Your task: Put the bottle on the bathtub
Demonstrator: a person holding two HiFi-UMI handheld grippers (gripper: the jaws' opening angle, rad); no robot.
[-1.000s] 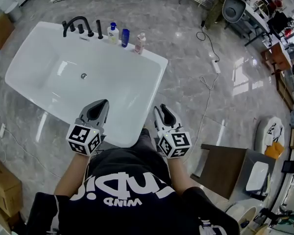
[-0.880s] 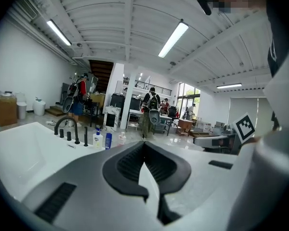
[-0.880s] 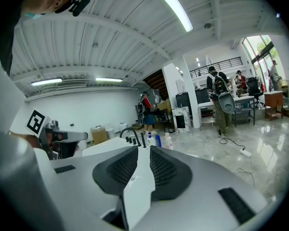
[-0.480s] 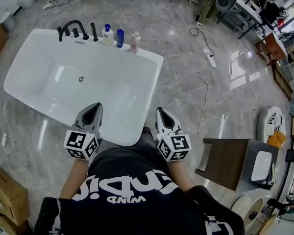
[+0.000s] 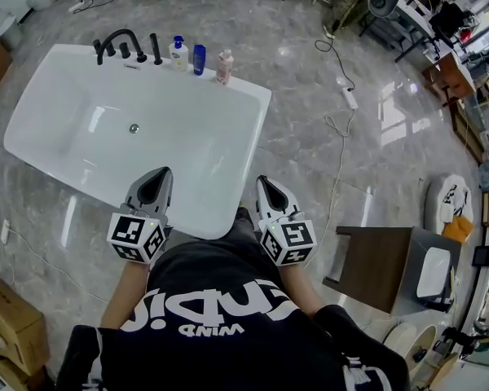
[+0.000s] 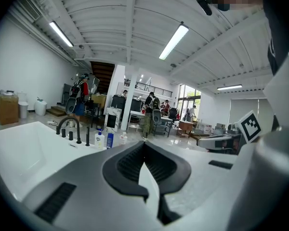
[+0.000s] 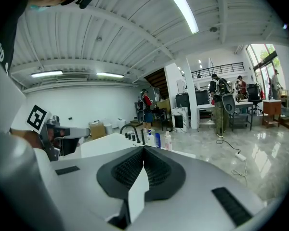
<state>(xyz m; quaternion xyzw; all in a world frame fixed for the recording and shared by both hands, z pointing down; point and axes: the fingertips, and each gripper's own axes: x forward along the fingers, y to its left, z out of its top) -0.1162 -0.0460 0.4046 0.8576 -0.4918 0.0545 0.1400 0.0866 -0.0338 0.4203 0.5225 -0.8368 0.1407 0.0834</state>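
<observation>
Three bottles stand in a row on the far rim of the white bathtub: a white pump bottle, a blue bottle and a pale pink bottle. They also show small in the left gripper view as the white pump bottle, blue bottle and pink bottle. My left gripper hangs shut and empty over the tub's near rim. My right gripper is shut and empty just right of the tub's near corner. Both are far from the bottles.
A black faucet with handles sits at the tub's far left rim. A cable trails across the marble floor to the right. A dark stool stands at right, cardboard boxes at left. People stand far off in the room.
The view has shifted slightly; the tub and bottles sit a little further left and up. Both grippers stay shut near the tub's near rim.
</observation>
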